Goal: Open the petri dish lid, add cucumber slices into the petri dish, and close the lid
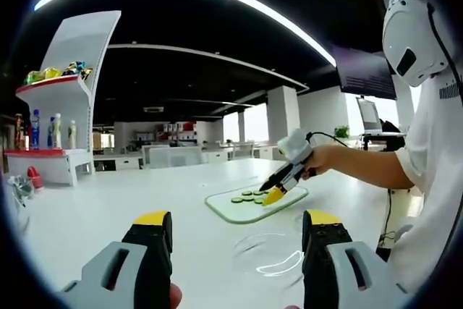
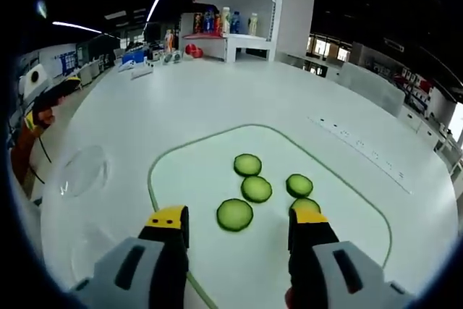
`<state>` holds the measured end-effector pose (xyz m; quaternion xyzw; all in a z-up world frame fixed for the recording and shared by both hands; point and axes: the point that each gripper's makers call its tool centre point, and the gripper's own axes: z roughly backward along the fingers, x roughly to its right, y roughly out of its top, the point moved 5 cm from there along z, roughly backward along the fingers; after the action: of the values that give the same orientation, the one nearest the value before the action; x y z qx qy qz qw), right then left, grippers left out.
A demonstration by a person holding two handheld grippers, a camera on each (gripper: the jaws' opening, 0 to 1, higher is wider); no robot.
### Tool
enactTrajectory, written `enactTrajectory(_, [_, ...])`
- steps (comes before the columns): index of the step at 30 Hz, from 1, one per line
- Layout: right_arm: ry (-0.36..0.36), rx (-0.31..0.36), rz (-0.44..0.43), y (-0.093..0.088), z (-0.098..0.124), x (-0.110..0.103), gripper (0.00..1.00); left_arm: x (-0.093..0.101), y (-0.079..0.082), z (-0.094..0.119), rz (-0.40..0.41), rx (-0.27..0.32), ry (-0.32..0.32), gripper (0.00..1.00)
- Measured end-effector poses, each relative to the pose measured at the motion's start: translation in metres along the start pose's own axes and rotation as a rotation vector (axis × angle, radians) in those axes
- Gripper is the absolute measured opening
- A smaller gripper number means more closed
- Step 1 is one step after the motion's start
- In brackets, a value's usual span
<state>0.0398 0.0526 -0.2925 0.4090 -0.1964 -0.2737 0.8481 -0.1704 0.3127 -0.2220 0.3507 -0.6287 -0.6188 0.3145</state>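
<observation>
Several green cucumber slices lie on a pale cutting board with a green rim. My right gripper is open just above the board, with one slice between its jaws and another partly behind the right jaw. In the left gripper view, the right gripper hangs over the cutting board and the slices. Two clear round petri dish pieces lie apart on the table left of the board. My left gripper is open above the dish pieces, holding nothing.
A white shelf with bottles and snacks stands at the table's far end, also seen as the shelf. A person in white stands at the table's right edge. The left gripper shows at the left edge.
</observation>
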Motion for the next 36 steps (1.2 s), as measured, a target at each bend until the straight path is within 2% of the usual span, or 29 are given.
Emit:
enactTrajectory(17, [0.013,-0.007,-0.041,-0.0038,-0.0069,-0.0014,0.49,-0.0053,-0.0031,0.0028,0.016,0.004,0.009,0.73])
enactTrajectory(26, [0.013,-0.013,-0.052,-0.0036,-0.0066,-0.0012,0.40,-0.0051,-0.0042,0.0033,0.020,0.003,0.009,0.73])
enactTrajectory(28, [0.012,-0.013,-0.051,-0.0035,-0.0065,-0.0011,0.35,-0.0053,-0.0044,0.0037,0.021,0.003,0.009,0.73])
enactTrajectory(36, [0.019,-0.018,-0.052,-0.0038,-0.0067,-0.0005,0.31,-0.0051,-0.0051,0.0043,0.029,0.003,0.009,0.73])
